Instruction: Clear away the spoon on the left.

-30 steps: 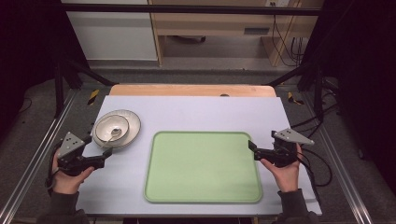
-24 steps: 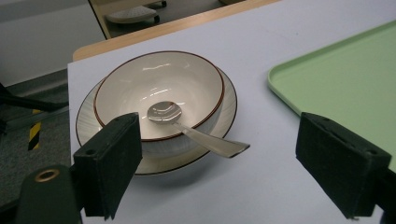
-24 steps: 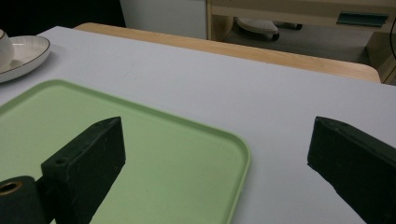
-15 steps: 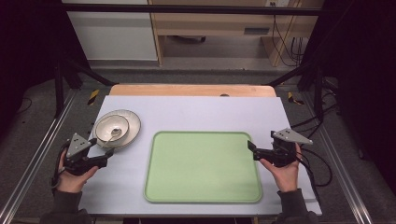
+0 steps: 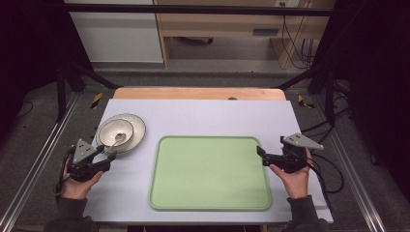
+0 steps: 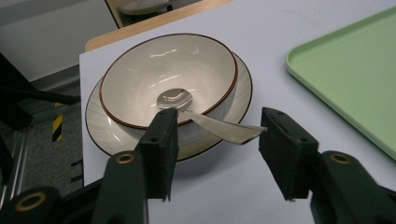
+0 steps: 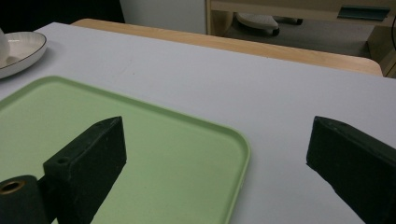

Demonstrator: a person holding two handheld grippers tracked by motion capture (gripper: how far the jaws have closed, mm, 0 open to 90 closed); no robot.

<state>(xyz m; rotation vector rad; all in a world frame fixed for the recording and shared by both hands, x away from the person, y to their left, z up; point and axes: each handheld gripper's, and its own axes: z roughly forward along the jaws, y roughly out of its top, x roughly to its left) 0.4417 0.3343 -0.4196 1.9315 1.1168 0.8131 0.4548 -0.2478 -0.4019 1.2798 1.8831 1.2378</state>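
Left gripper (image 6: 215, 135): jaws spread wide, nothing between the pads; aimed at the near rim of the dishes, handle tip of the spoon lying in the gap line between the jaws.
Left hand (image 5: 77, 181): wrapped around the gripper body at the left table edge, just short of the plate.
Right gripper (image 7: 215, 154): jaws spread wide, holding nothing; poised over the right rim of the tray, one jaw above the green surface, the other above bare table.
Spoon (image 6: 201, 116): metal, bowl end resting inside the bowl, handle leaning over the rim and jutting toward the left gripper.
Bowl (image 6: 168, 79): cream with a dark rim line, empty apart from the spoon, seated on the plate.
Plate (image 6: 100, 140): pale, ribbed, wider than the bowl, flat on the white tabletop (image 5: 203, 116).
Tray (image 5: 210, 171): light green, raised lip, empty, centred on the table, well apart from the dishes.
Likely risk, spoon: thin, slick, unsupported handle; probable pivot or slip out of the pads if pinched near the tip, with a clatter into the bowl.
Likely risk, dishes: loose glazed stack; possible slide or tilt of the bowl on the plate if nudged by a jaw.
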